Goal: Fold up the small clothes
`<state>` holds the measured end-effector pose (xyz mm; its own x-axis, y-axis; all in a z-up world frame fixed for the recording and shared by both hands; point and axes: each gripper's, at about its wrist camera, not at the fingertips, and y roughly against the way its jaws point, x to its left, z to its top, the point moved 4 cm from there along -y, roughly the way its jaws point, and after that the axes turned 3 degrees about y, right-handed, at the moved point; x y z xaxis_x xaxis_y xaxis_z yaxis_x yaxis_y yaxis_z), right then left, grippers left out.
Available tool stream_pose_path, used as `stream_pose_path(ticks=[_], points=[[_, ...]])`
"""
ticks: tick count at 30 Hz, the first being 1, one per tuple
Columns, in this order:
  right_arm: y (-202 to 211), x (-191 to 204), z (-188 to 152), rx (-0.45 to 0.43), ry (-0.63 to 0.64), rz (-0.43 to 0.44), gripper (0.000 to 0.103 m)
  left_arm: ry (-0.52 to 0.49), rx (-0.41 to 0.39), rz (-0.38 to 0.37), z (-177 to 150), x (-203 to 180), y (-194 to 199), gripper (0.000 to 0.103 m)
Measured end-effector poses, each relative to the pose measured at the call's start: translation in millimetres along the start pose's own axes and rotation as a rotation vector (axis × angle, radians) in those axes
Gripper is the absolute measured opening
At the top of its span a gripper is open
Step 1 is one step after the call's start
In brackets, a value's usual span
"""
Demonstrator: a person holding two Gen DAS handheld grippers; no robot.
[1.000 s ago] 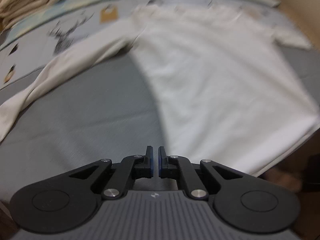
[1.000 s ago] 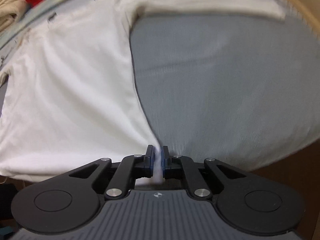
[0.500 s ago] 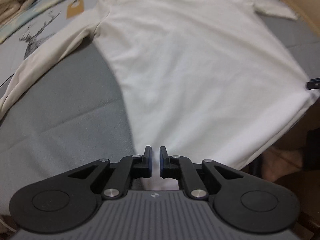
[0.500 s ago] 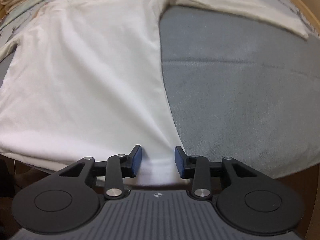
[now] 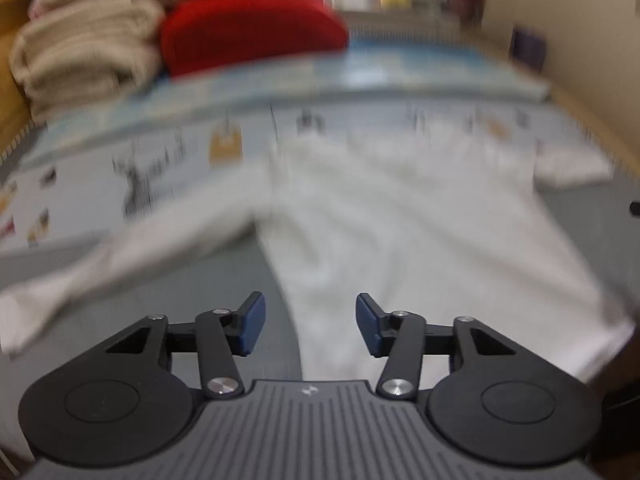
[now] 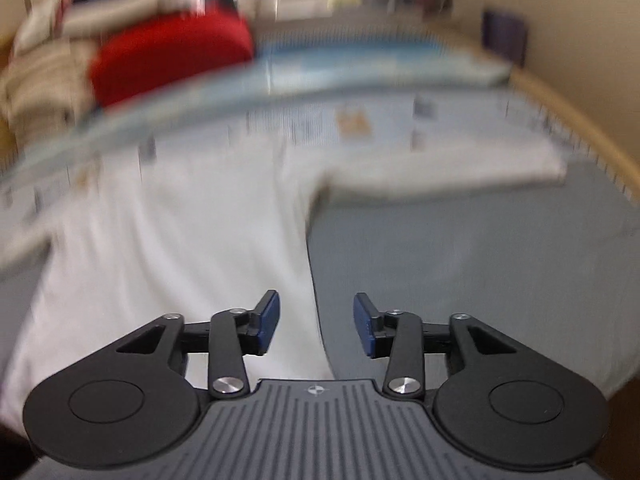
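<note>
Okay, both claws are released. My left gripper (image 5: 307,323) has just been opening and nothing is pinched between its blue pads (image 5: 252,322). My right gripper (image 6: 316,323) has just been opening too, also empty. The white long-sleeve shirt (image 5: 400,232) lies spread flat on the grey bed cover (image 6: 480,272), hem nearest me, sleeves (image 6: 440,172) out to both sides, collar end towards the printed sheet (image 5: 168,160). Both views are motion-blurred, so fine creases are unreadable.

Spreading looks done; the first fold is next, I judge. To do it well I'd pinch a sleeve near the cuff and shoulder, both layers, carry it low across the body, and release only once it lies flat. A folded stack and red cushion (image 5: 252,28) sit far back, out of the way.
</note>
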<state>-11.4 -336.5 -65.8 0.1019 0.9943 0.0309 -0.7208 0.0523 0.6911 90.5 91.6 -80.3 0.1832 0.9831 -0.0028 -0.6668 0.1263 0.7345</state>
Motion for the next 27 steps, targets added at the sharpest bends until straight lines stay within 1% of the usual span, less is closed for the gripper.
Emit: stream_pose_path(ticks=[1, 2, 4, 6, 8, 9, 10, 11, 12, 13, 14, 16, 18, 19, 20, 21, 23, 25, 27], points=[[5.3, 0.2, 10.1, -0.044, -0.006, 0.0, 0.05, -0.004, -0.037, -0.003, 11.8, 1.6, 6.6, 0.063], [10.4, 3.1, 24.4, -0.085, -0.008, -0.002, 0.05, -0.007, -0.071, 0.002, 22.9, 4.1, 14.2, 0.065], [19.2, 10.0, 50.2, -0.145, -0.002, 0.018, 0.051, -0.012, -0.125, 0.001, 51.2, 9.5, 26.1, 0.071], [27.6, 14.9, 76.3, -0.193, 0.008, 0.04, 0.054, -0.024, -0.14, -0.015, 72.6, 20.4, 29.3, 0.075], [32.0, 21.8, 101.1, -0.23, 0.036, 0.062, 0.061, -0.033, -0.128, -0.019, 88.2, 39.2, 20.2, 0.076], [34.5, 27.3, 113.6, -0.245, 0.058, 0.076, 0.064, -0.038, -0.122, -0.009, 91.0, 49.7, 15.7, 0.075], [36.1, 33.0, 124.6, -0.256, 0.079, 0.092, 0.065, -0.04, -0.115, 0.019, 93.0, 61.2, 12.2, 0.065], [36.3, 41.1, 133.9, -0.264, 0.095, 0.105, 0.065, -0.03, -0.102, 0.054, 92.7, 75.8, 0.5, 0.055], [32.4, 46.2, 141.1, -0.27, 0.109, 0.118, 0.066, -0.013, -0.089, 0.081, 89.9, 89.3, -11.7, 0.032], [26.5, 51.2, 149.0, -0.274, 0.124, 0.129, 0.066, 0.024, -0.07, 0.109, 84.0, 107.0, -25.3, 0.015], [15.8, 58.2, 154.4, -0.274, 0.144, 0.14, 0.066, 0.071, -0.043, 0.13, 78.0, 124.9, -38.1, 0.011], [-3.9, 72.3, 158.6, -0.258, 0.165, 0.149, 0.066, 0.173, 0.053, 0.175, 64.7, 161.5, -60.9, 0.01], [-26.2, 85.2, 158.7, -0.237, 0.166, 0.166, 0.065, 0.282, 0.084, 0.198, 57.4, 196.7, -68.5, 0.01], [-33.2, 92.6, 155.9, -0.23, 0.16, 0.172, 0.065, 0.31, 0.094, 0.217, 52.0, 213.3, -69.9, 0.011], [-43.6, 97.2, 151.5, -0.219, 0.148, 0.179, 0.065, 0.319, 0.115, 0.248, 44.7, 227.3, -72.4, 0.011], [-55.2, 100.8, 146.2, -0.192, 0.133, 0.189, 0.064, 0.325, 0.157, 0.283, 34.1, 242.4, -76.3, 0.011], [-75.2, 110.5, 140.5, -0.112, 0.11, 0.183, 0.063, 0.356, 0.224, 0.307, 12.8, 266.4, -78.7, 0.012], [-81.0, 118.3, 144.7, -0.112, 0.097, 0.212, 0.063, 0.387, 0.272, 0.308, -6.2, 292.4, -79.2, 0.014], [-84.7, 130.1, 147.6, -0.119, 0.136, 0.229, 0.063, 0.401, 0.317, 0.329, -26.9, 311.1, -82.8, 0.018]])
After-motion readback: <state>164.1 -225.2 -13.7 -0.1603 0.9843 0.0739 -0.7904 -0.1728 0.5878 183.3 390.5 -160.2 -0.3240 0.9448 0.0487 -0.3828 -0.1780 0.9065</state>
